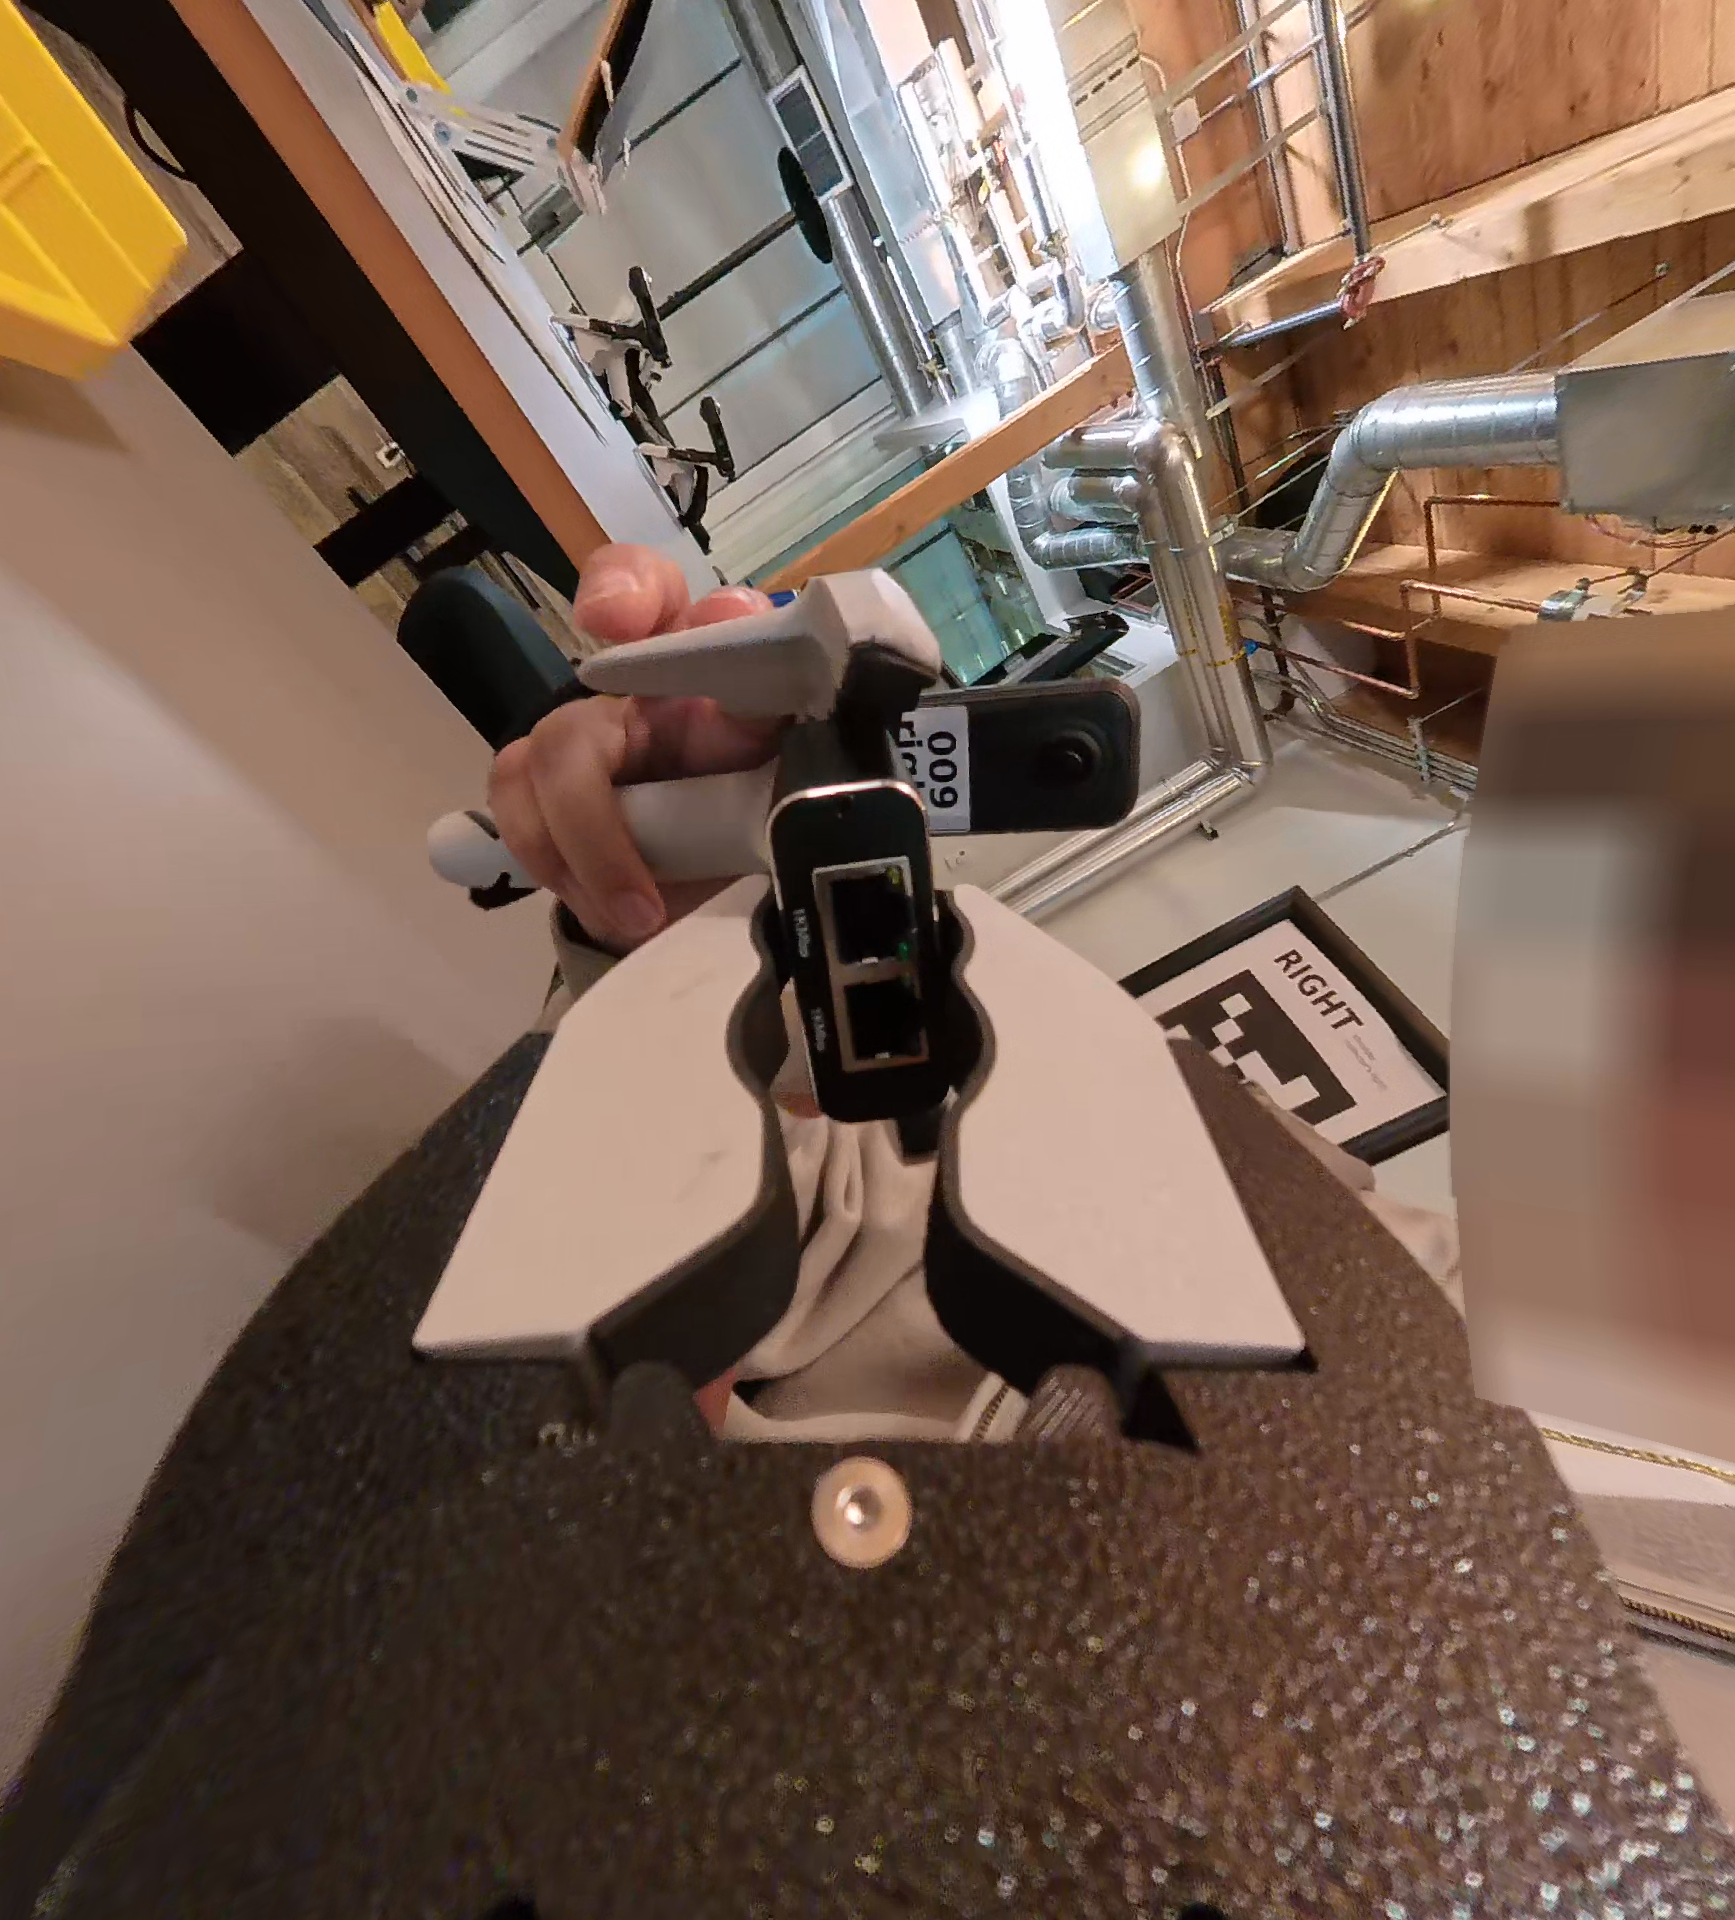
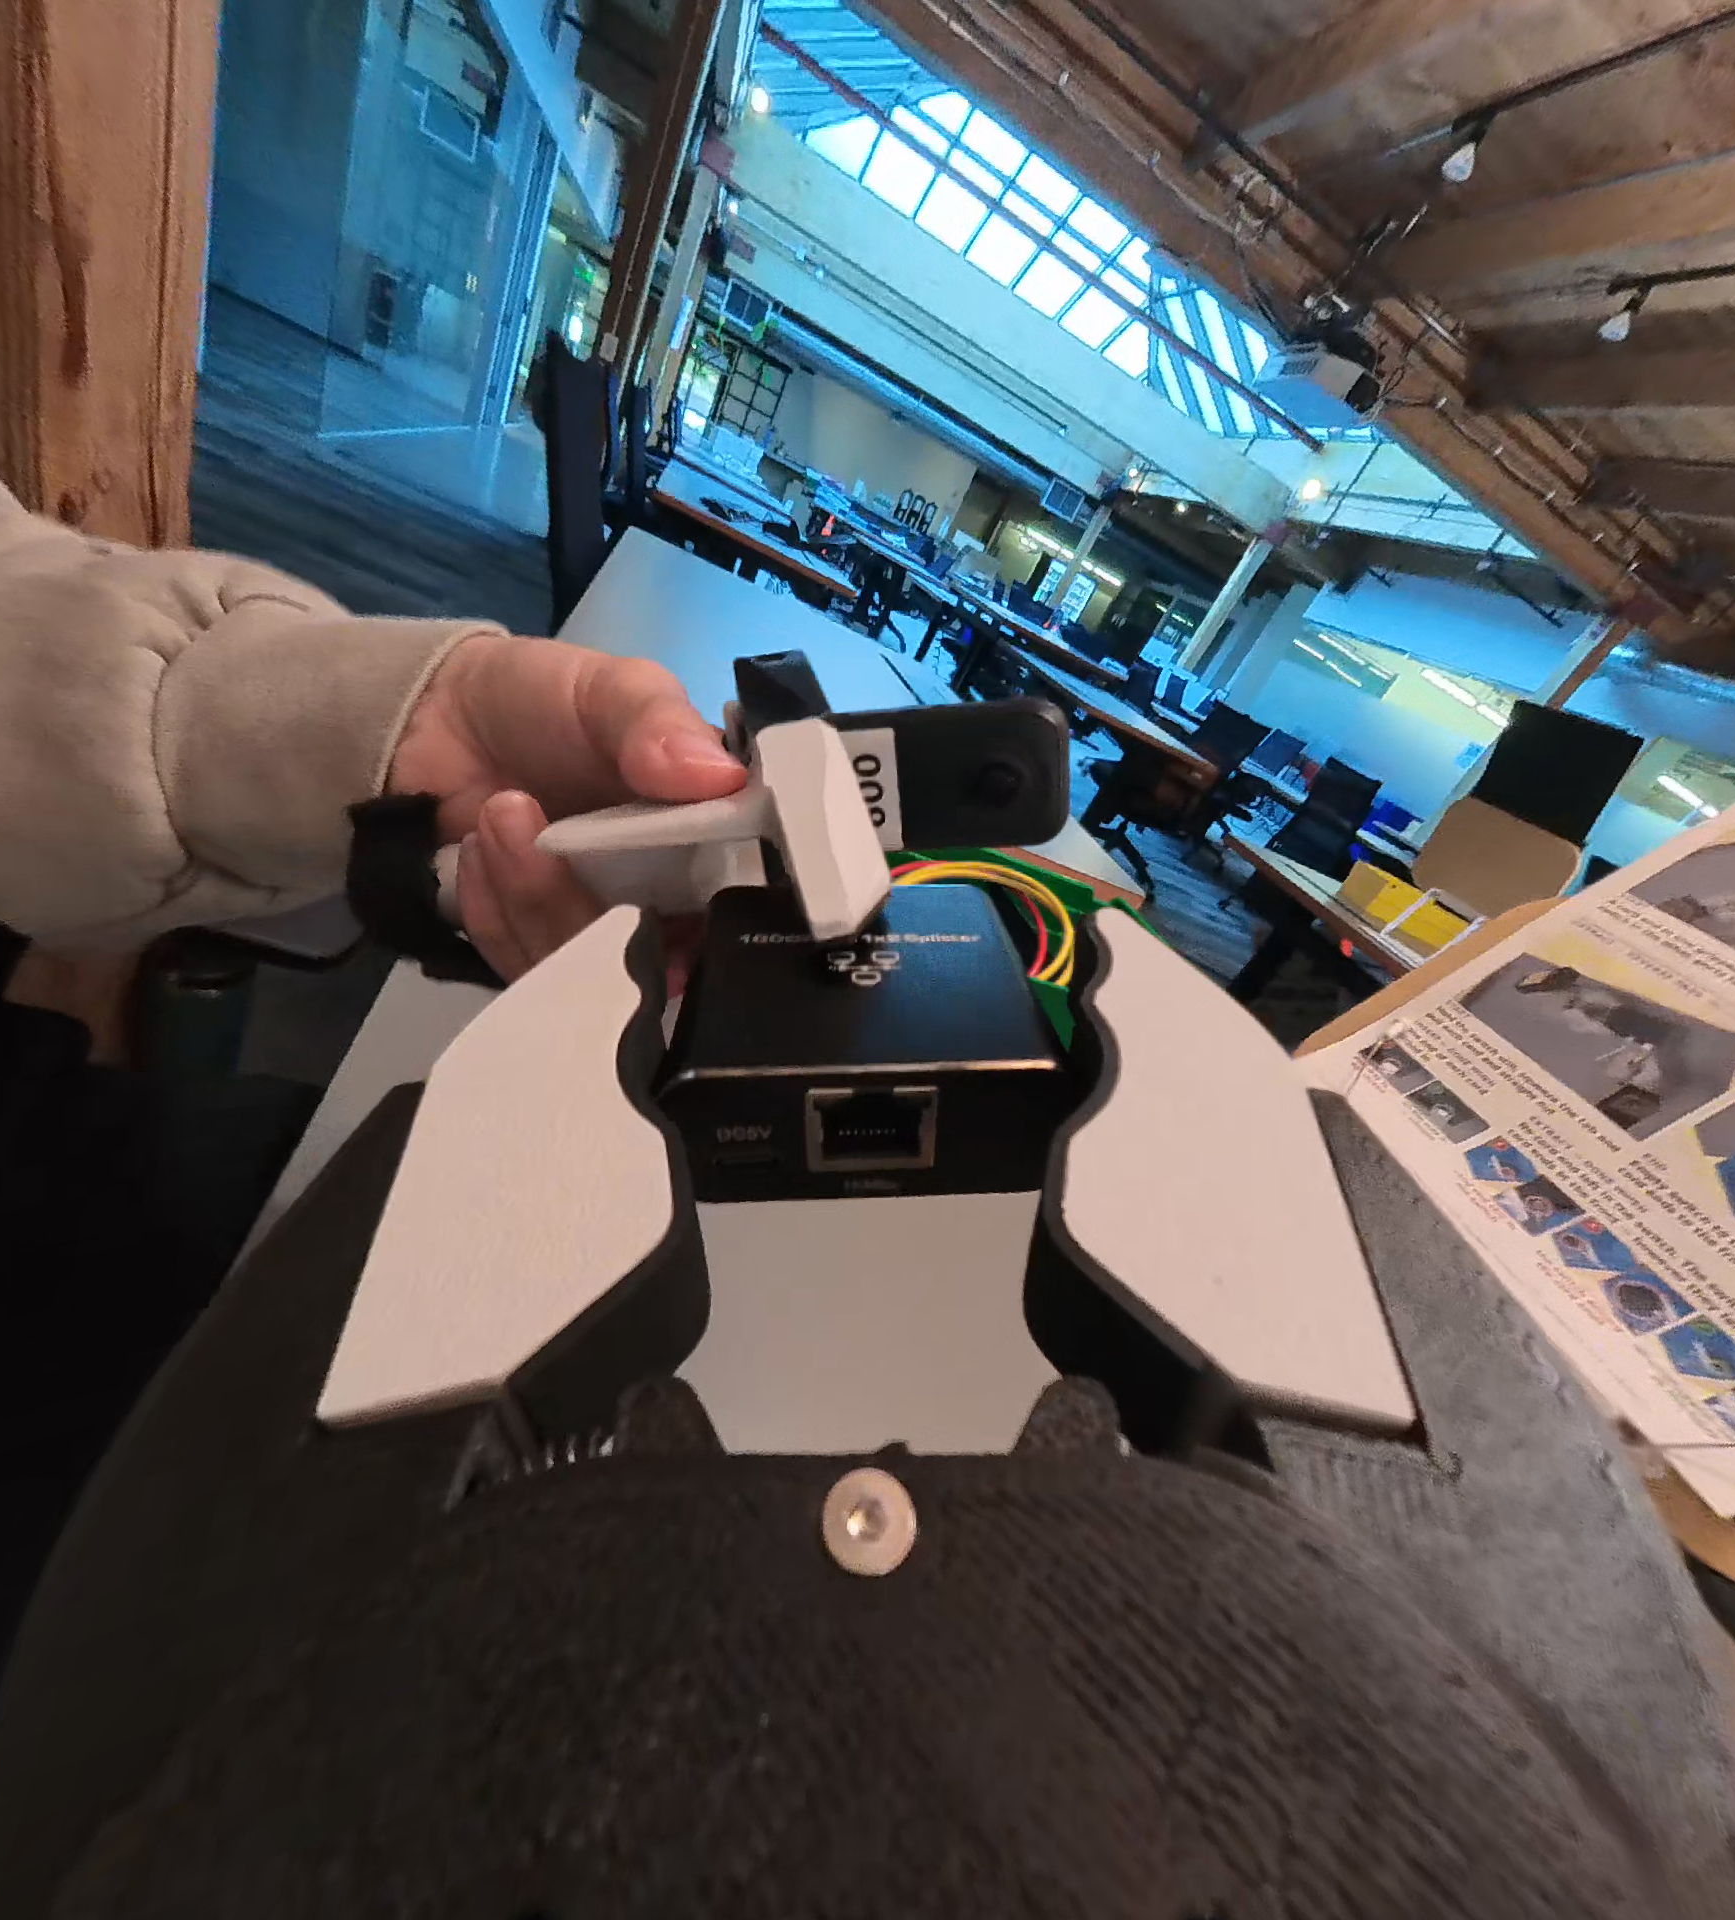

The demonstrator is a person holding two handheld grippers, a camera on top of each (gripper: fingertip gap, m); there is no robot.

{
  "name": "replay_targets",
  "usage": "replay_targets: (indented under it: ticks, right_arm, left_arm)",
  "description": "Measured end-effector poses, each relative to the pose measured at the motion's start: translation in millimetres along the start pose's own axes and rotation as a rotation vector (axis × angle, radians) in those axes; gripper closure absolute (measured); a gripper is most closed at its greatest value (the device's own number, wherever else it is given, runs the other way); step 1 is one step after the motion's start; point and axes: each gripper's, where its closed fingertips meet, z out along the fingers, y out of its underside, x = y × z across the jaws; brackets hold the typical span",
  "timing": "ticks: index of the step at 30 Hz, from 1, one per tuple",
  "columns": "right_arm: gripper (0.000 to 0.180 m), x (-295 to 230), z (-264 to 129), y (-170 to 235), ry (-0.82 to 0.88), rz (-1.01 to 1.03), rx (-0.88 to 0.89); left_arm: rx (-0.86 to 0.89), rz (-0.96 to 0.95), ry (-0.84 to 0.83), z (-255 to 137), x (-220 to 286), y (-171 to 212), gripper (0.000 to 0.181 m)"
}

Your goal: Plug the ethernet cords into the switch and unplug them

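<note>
Black switch [image 1: 858, 977] held aloft, ports empty.

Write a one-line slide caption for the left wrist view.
Left gripper and right gripper clamp the switch, two empty ports facing the camera.

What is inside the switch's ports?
Nothing: on the switch, the two ports at one end and the single port at the other are empty. Coloured cords behind it show partly; their ends are covered.
</note>
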Motion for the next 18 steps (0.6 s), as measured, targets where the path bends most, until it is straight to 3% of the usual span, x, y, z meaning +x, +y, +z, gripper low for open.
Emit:
replay_targets:
  ticks: [6, 18]
  right_arm:
    - [0.102, -11, 4, 11, -0.031, -0.06, -0.114]
    - [0.102, 0, 26, 15, -0.018, 0.028, -0.054]
  left_arm:
    - [-0.02, -0.018, -0.013, -3, 4, 9, 0.156]
    - [0.078, 0.023, -0.084, -20, 1, -8, 0.154]
